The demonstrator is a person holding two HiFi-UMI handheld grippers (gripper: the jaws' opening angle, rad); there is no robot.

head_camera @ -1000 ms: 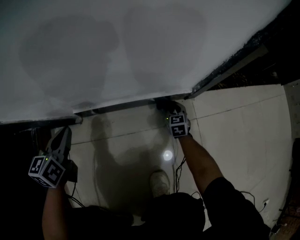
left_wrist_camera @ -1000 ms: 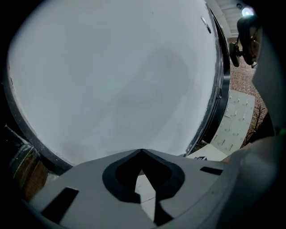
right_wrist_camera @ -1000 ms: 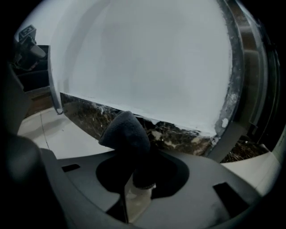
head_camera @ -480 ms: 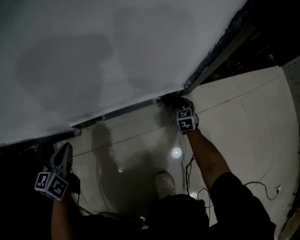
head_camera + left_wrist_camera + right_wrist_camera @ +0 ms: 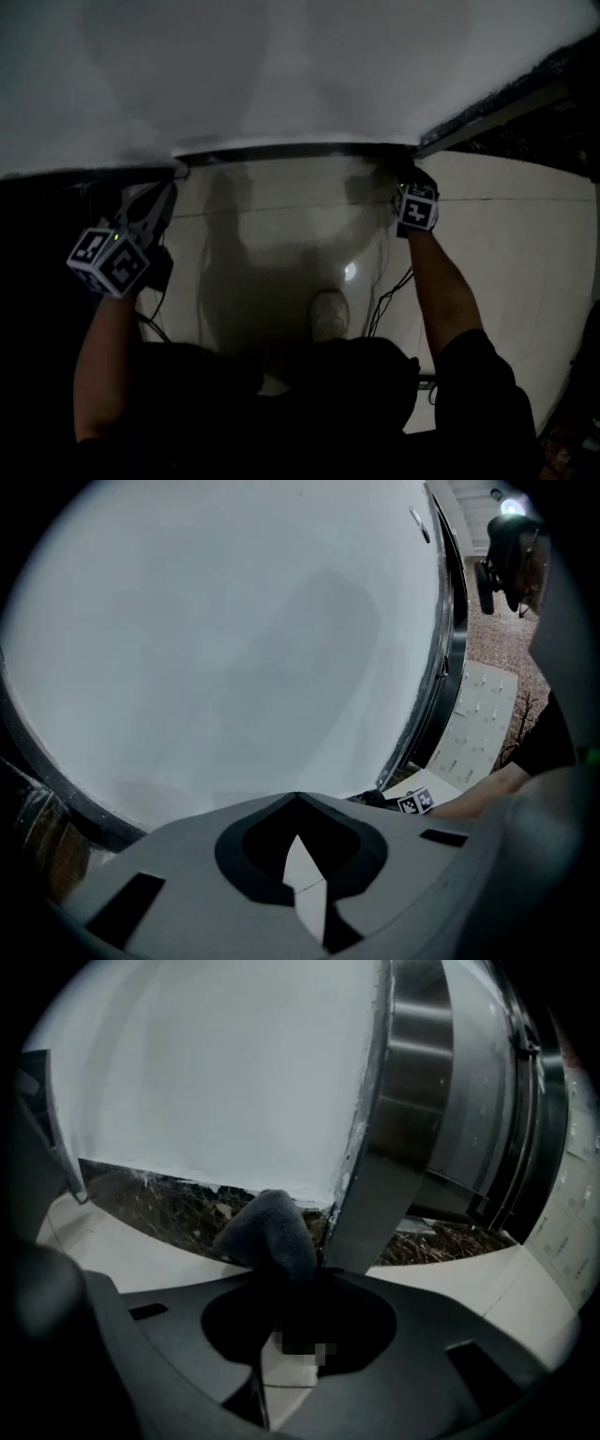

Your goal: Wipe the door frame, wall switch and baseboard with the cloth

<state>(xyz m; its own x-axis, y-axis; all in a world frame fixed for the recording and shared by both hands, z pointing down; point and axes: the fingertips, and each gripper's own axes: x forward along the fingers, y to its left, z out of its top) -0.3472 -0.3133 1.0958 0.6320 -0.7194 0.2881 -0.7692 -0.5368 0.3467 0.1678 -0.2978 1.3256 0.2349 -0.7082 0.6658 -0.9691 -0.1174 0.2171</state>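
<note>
**A:** Which part of the wipe is in hand?

**B:** The baseboard (image 5: 281, 150), by my reading. The right tongs (image 5: 401, 180) are low at the foot of the wall (image 5: 281, 66), in the corner where that dark strip meets the metal door frame (image 5: 398, 1129).

**A:** And the cloth?

**B:** The grey cloth (image 5: 270, 1232) is pinched in the right tongs, jaws closed on it. A rounded wad sticks out in front, at or just beside the bottom of the frame. I can't tell whether it touches.

**A:** The other side?

**B:** The left tongs (image 5: 161, 197) hang near the left end of the visible baseboard, jaws together with nothing between them, pointing at the wall.

**A:** What does the next move call for?

**B:** I'd judge a steady drag along the baseboard with the wad pushed into the strip, or up the frame if this corner starts that. The grip must be firm, since the ragged paint edge could tug the wad loose. No wall switch shows in any view, so that part would mean rising from the floor (image 5: 281, 244)
</note>
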